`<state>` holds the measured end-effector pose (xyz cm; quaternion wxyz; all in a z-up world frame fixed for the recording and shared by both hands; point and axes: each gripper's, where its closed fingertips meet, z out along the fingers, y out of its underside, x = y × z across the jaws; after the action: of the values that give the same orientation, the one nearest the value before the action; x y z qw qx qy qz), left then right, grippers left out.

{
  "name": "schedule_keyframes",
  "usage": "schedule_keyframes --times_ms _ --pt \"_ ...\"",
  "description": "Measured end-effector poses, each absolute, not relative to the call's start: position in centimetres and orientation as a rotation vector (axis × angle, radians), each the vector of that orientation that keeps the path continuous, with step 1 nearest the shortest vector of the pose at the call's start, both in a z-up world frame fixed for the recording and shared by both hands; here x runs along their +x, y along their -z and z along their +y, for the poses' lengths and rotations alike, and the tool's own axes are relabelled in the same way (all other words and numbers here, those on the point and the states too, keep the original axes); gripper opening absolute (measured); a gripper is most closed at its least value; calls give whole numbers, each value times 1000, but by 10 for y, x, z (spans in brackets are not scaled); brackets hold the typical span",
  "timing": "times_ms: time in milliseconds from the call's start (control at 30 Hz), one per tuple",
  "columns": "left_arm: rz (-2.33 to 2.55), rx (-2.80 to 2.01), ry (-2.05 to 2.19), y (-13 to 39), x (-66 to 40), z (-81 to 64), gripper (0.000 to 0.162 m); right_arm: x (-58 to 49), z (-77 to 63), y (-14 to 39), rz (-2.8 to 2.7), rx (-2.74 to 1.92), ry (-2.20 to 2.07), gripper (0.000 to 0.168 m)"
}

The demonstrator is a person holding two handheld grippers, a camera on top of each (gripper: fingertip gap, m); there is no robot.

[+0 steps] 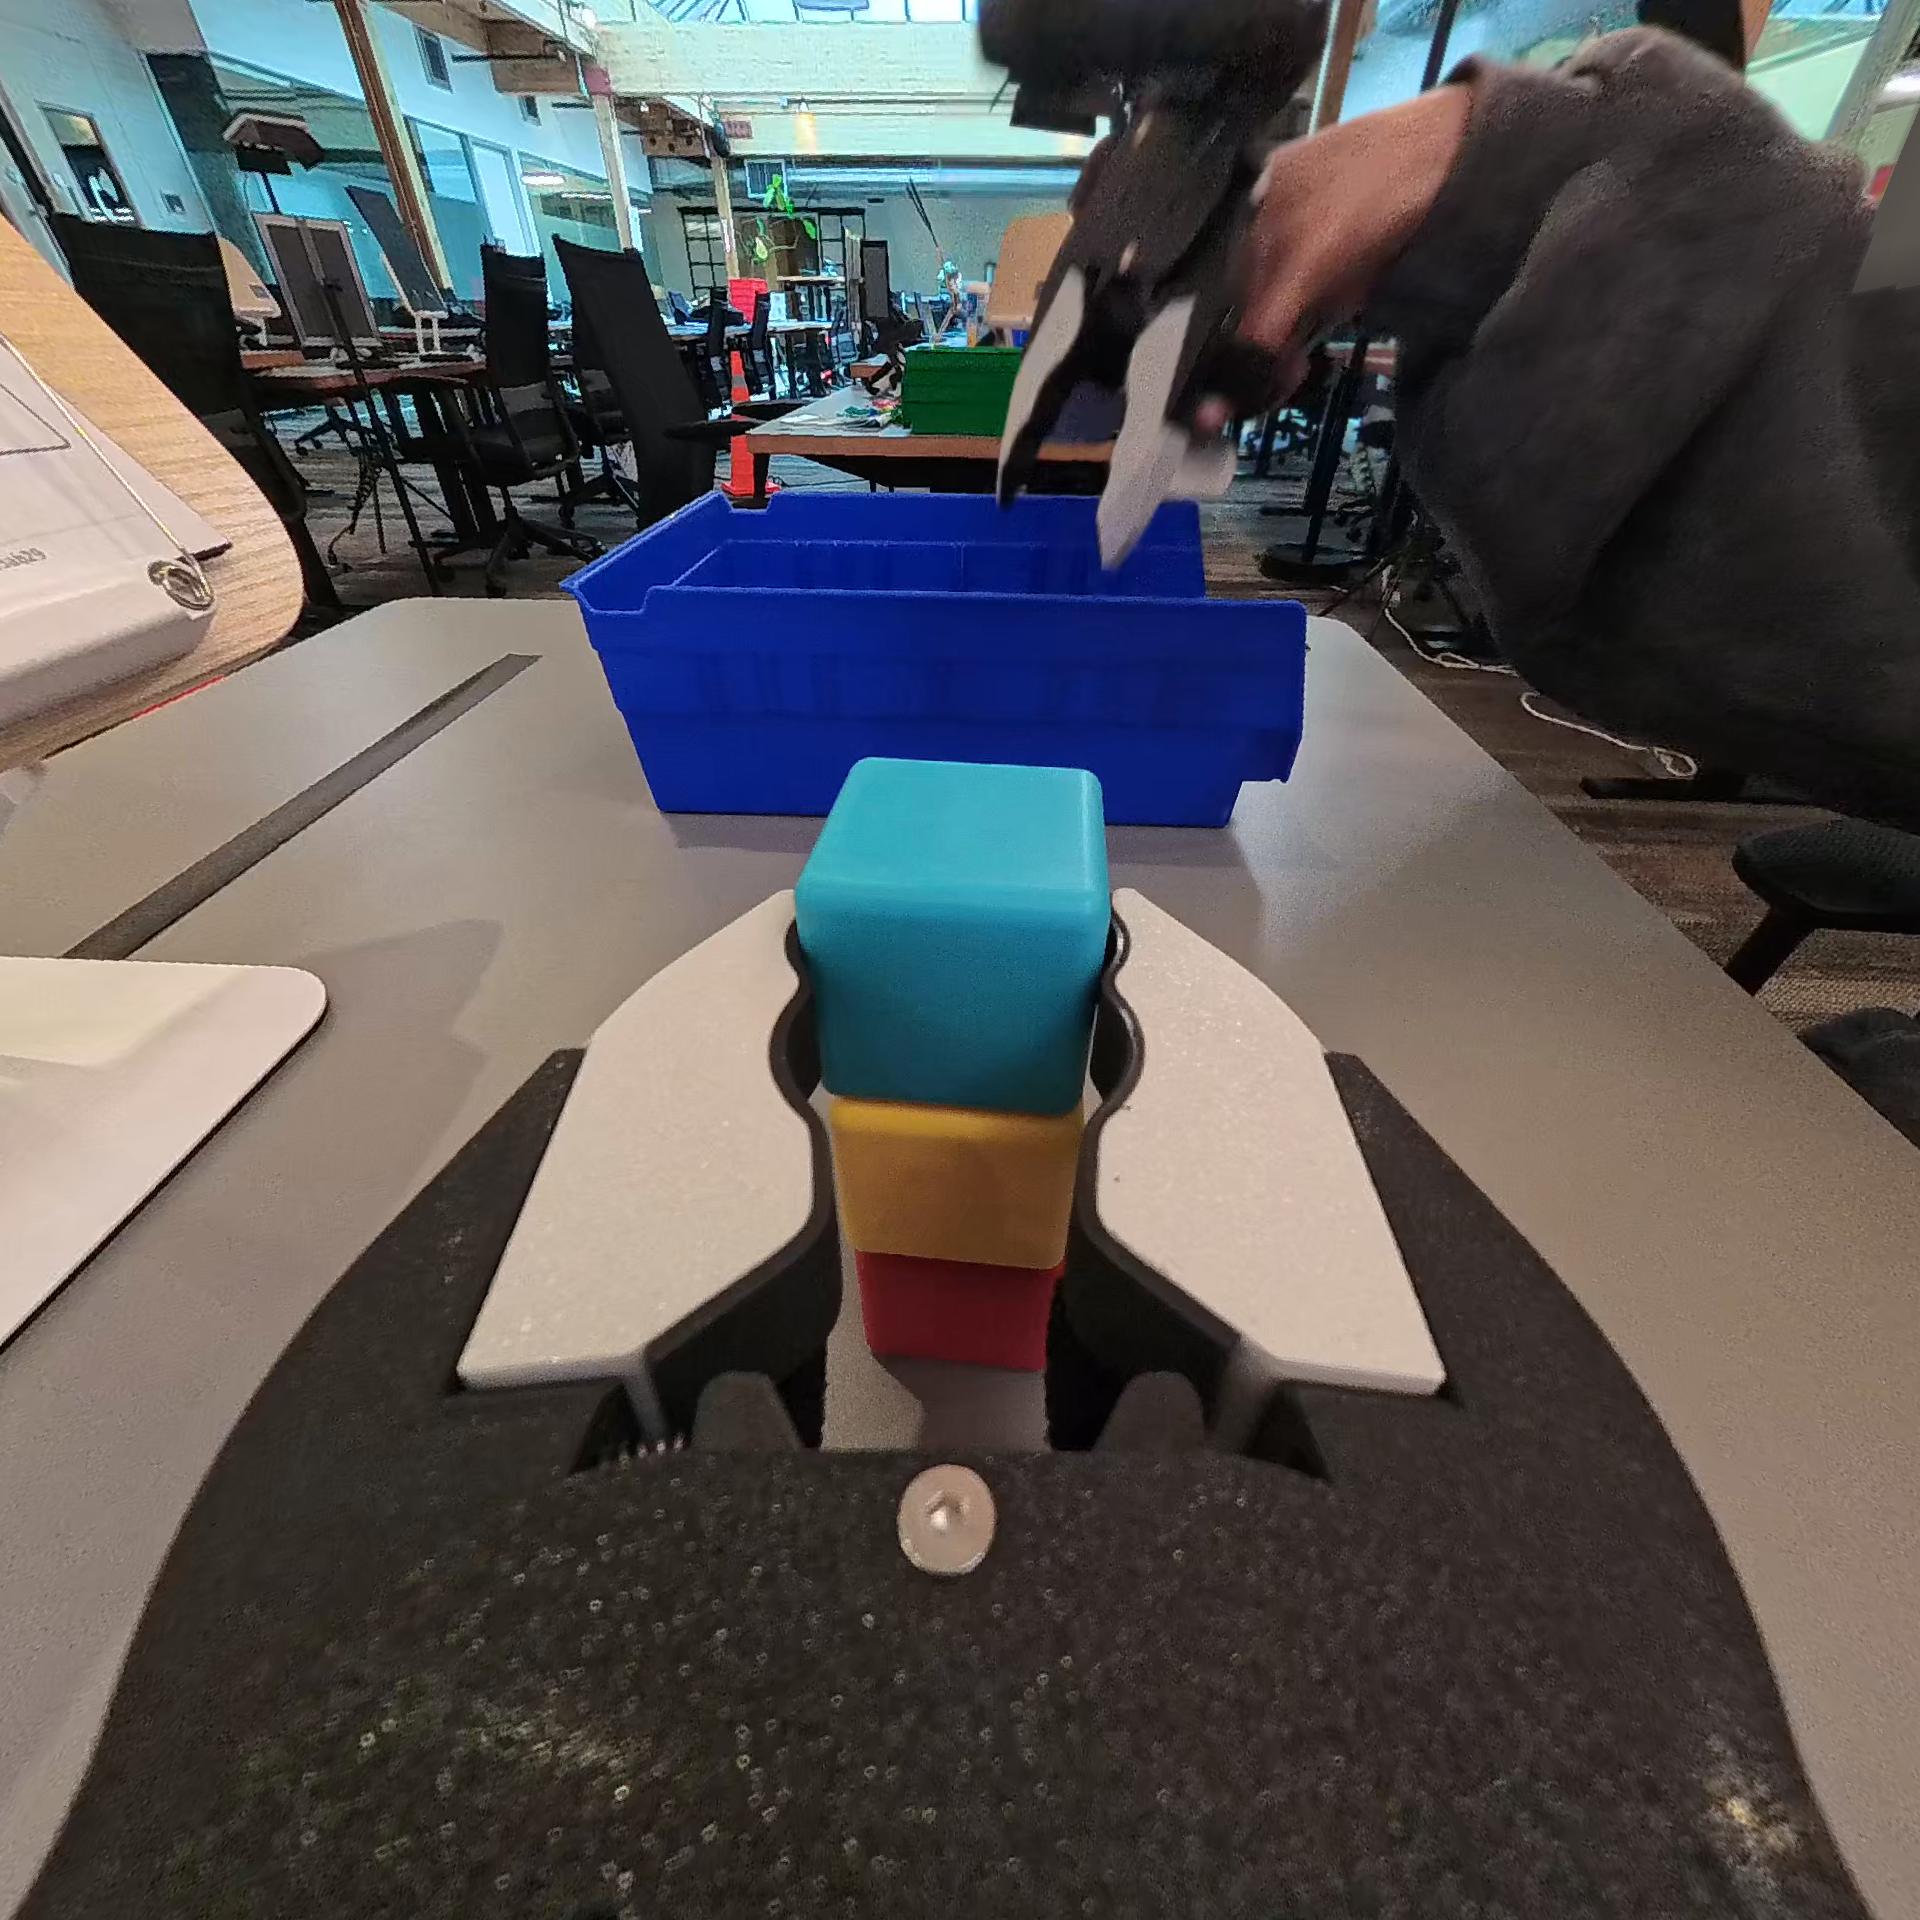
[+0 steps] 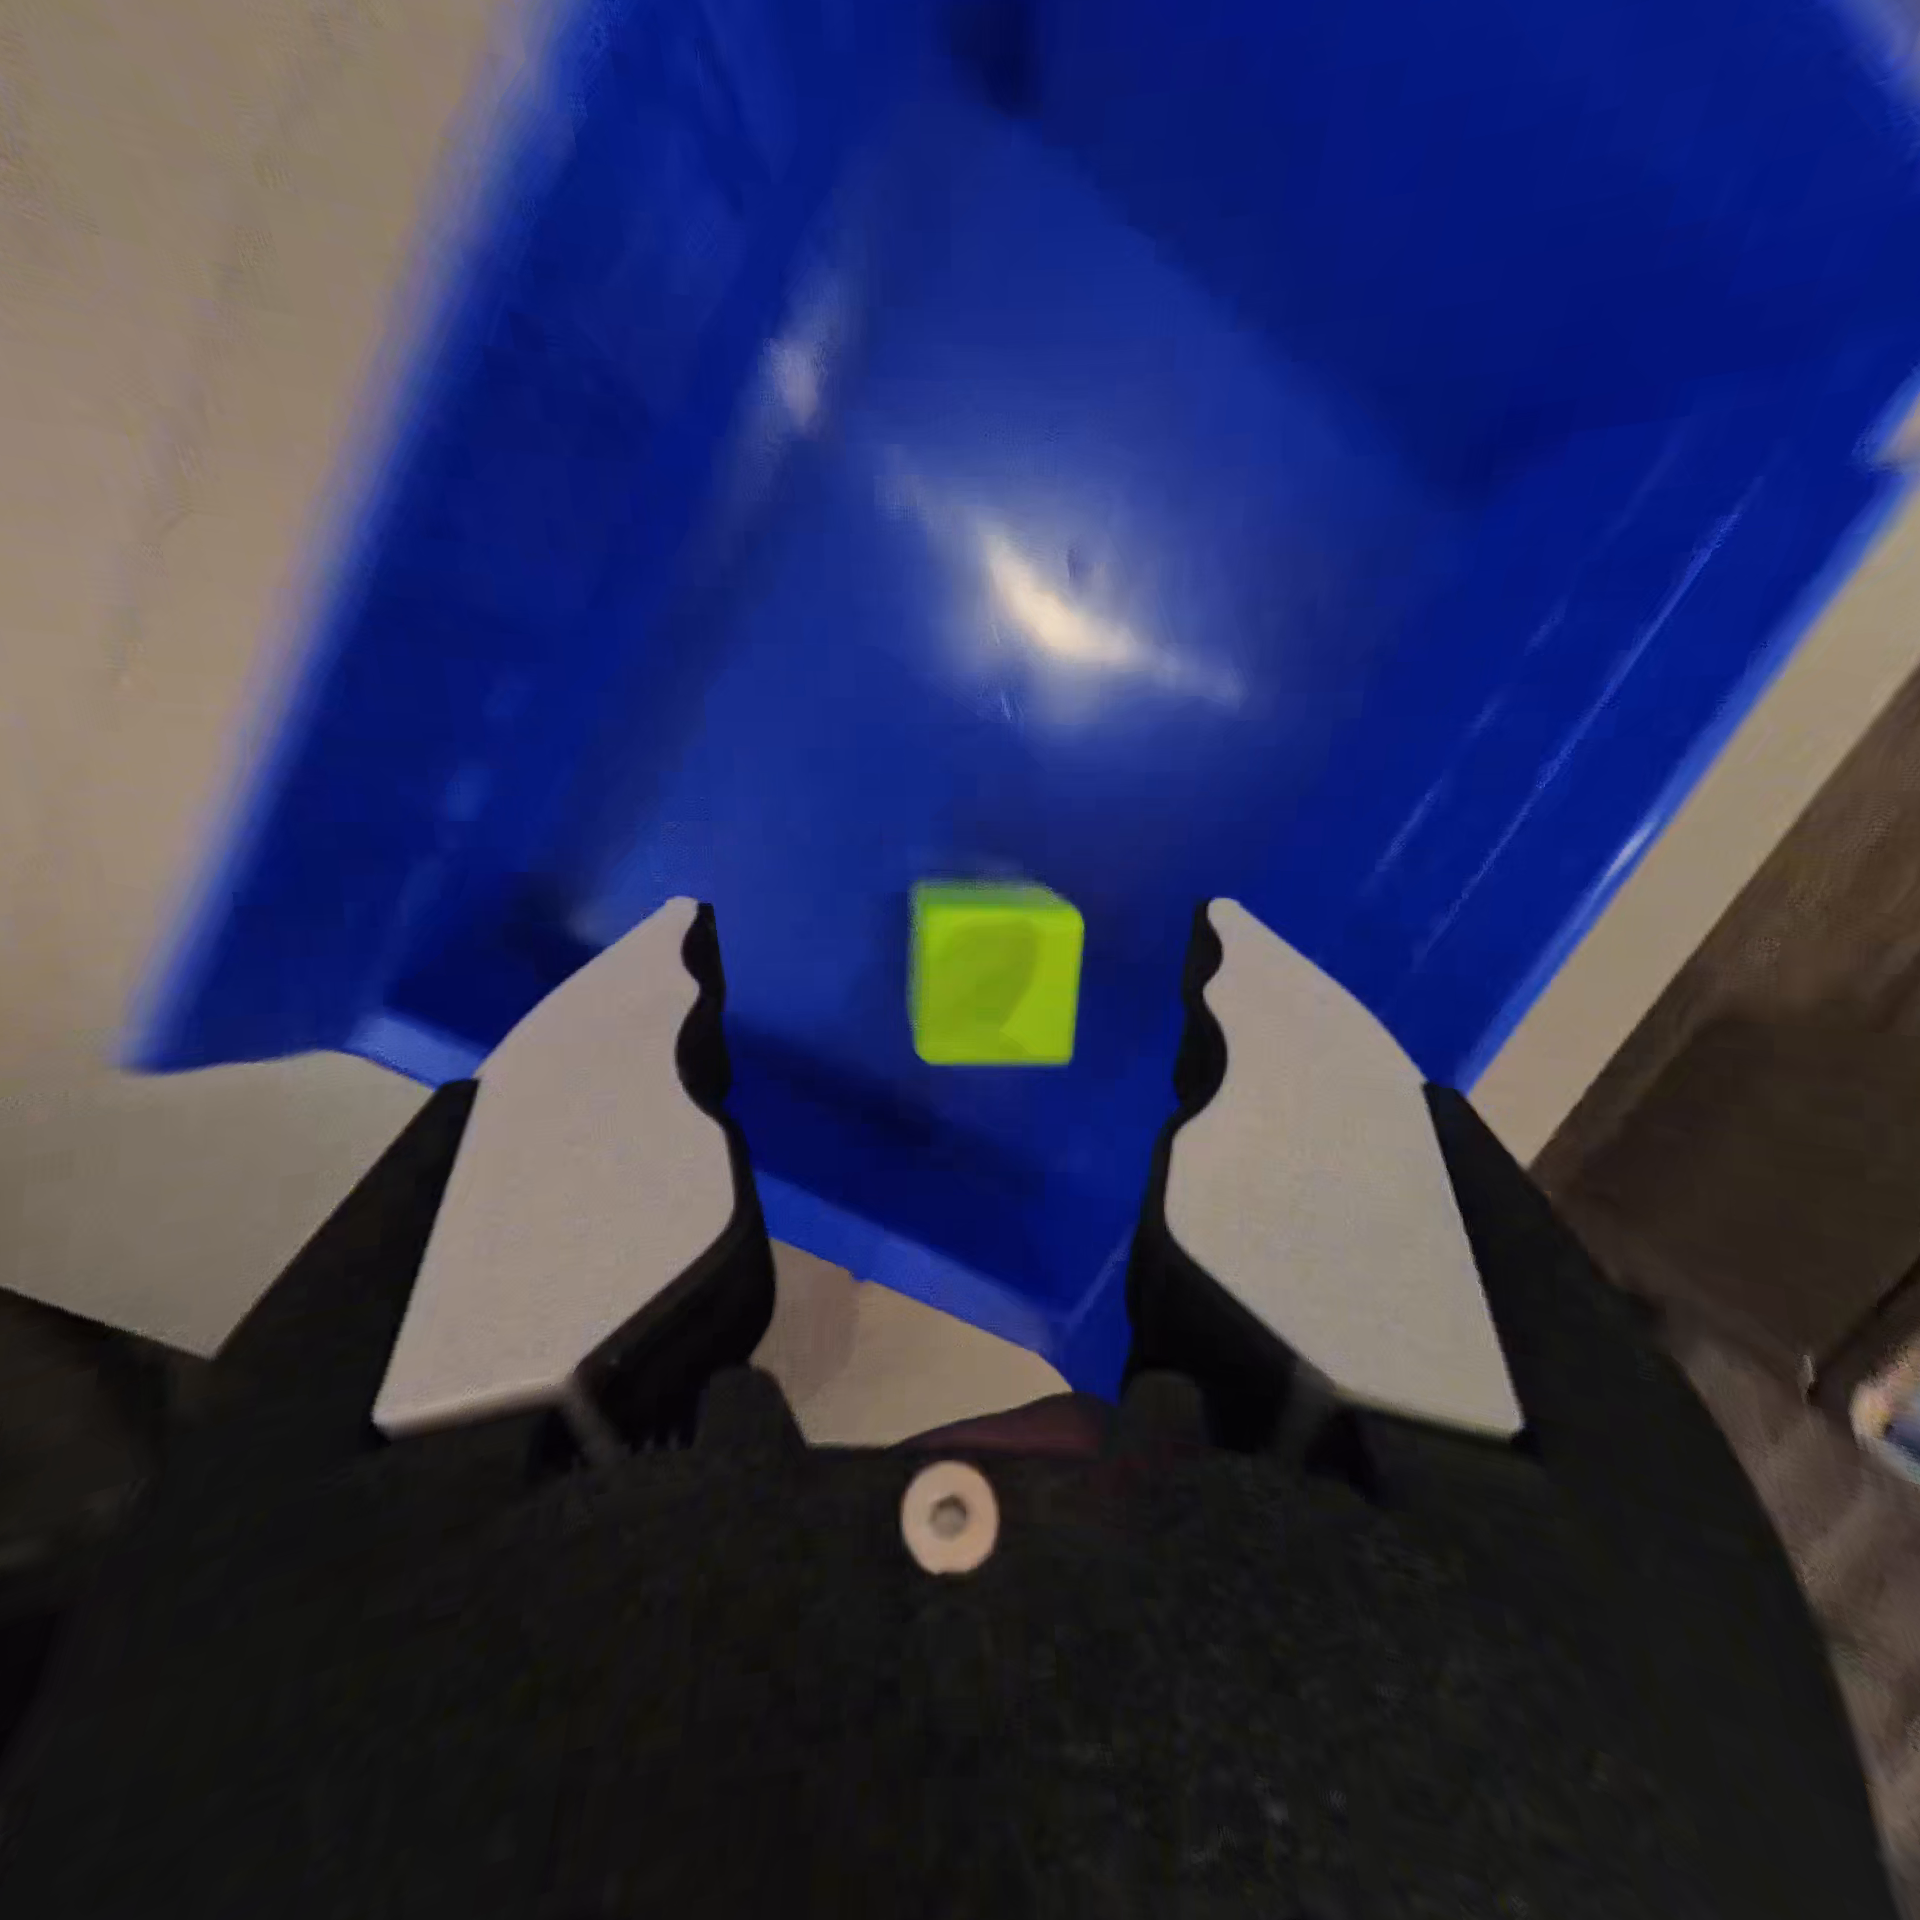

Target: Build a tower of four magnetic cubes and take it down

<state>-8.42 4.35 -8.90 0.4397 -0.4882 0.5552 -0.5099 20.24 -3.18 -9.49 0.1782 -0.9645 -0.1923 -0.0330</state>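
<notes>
A: How far along is the tower?

B: Three cubes are standing on the bench: teal cube [image 1: 951, 935] on yellow cube [image 1: 954, 1184] on red cube [image 1: 956, 1311]. The left gripper [image 1: 951, 997] is clamping the teal one.

A: And the fourth?

B: The green cube [image 2: 995, 975] is lying in the blue bin [image 2: 582, 623] by its near wall. The right gripper [image 2: 951, 1023] is hovering above it, jaws apart, holding nothing. Whether this is building or dismantling, I cannot tell.

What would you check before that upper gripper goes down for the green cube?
1. Right gripper open and holding nothing: ok.
2. Green cube alone in the blue bin, lined up between the fingers: ok.
3. Tower stacked red cube, yellow cube, teal cube: ok.
4. Left gripper steadying the teal cube: ok.
5. Tower exactly upright: cannot tell.
</notes>
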Motion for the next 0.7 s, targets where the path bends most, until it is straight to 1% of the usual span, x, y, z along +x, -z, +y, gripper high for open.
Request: schedule_keyframes --times_ms 100,200,267,400,467,533,600,700 --pt "1382 -1211 1269 89 -84 43 49 132 -21 27 -587 -2317 -83 79" --pt "1382 -1210 1269 89 -84 43 49 44 -32 -5 -648 -2005 -399 73" --pt "1378 -1210 1267 89 -85 43 49 -2 -44 -1 -672 -1907 -602 72" --pt "1370 -1198 1233 87 -85 42 50 -52 -64 35 -693 -1884 -852 69" --pt "1361 -1199 1210 84 -87 43 60 -58 -72 52 -679 -1895 -918 68" --pt "1357 -1200 1210 77 -90 41 62 -56 -78 61 -650 -1891 -958 68" --pt "1362 -1225 1195 75 -96 39 66 -52 -85 60 -608 -1843 -1036 66" --pt "1424 -1303 1063 94 -102 42 70 -41 -93 62 -594 -1851 -1076 65"
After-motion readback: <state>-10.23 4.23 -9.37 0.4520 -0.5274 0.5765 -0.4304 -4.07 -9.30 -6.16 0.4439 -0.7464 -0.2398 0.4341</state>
